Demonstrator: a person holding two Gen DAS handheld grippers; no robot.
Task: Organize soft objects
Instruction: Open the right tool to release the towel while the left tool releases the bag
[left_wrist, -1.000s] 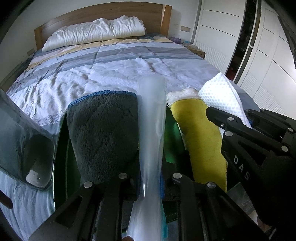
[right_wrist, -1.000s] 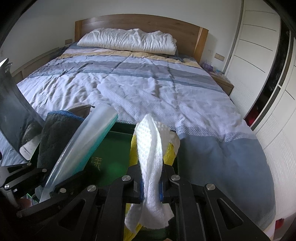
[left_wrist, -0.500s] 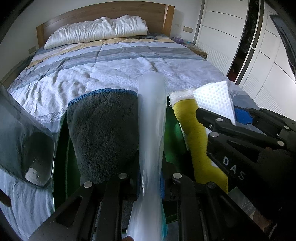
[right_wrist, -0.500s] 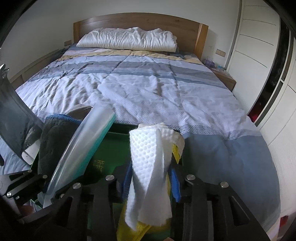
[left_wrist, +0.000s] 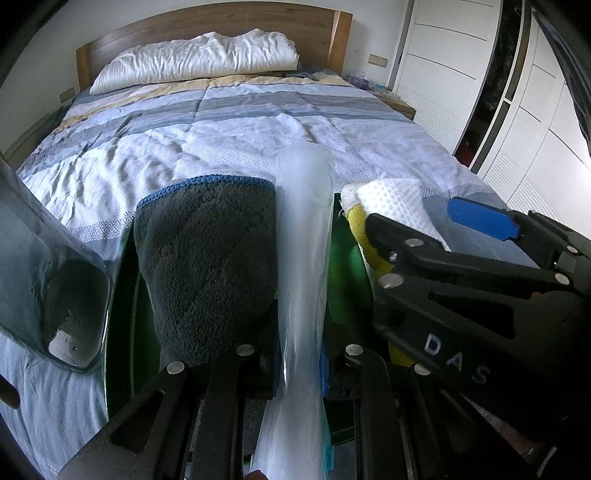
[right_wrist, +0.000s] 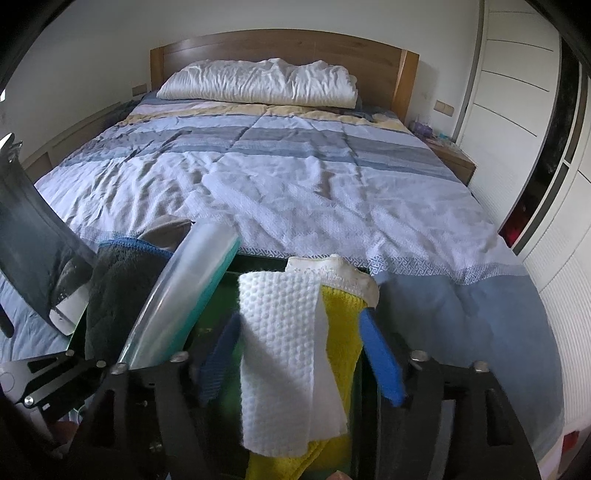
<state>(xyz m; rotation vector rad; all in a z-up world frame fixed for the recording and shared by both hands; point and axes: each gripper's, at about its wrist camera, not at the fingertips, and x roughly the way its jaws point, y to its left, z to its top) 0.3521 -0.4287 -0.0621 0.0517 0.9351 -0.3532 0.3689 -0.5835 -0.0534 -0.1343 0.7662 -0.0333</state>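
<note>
My left gripper (left_wrist: 301, 369) is shut on a long clear plastic sleeve (left_wrist: 304, 240) that stands up out of a dark green box (left_wrist: 343, 266). A dark grey fleecy cloth (left_wrist: 207, 258) with blue edging stands in the box to the sleeve's left. In the right wrist view, my right gripper (right_wrist: 299, 354) is opening. Its blue pads (right_wrist: 380, 354) stand clear on both sides of a white waffle cloth (right_wrist: 280, 332). That cloth lies draped over a yellow cloth (right_wrist: 341, 325) at the box's right side. The sleeve (right_wrist: 184, 288) leans to the left there.
The box sits at the foot of a bed with a blue and white patterned quilt (right_wrist: 295, 177), a white pillow (right_wrist: 258, 83) and a wooden headboard. A dark translucent panel (left_wrist: 48, 277) rises at the left. White wardrobe doors (right_wrist: 517, 92) line the right wall.
The right gripper's jaws have spread wide and let go of the white cloth, which has sunk and unfolded onto the yellow cloth. The left gripper and the sleeve have not moved.
</note>
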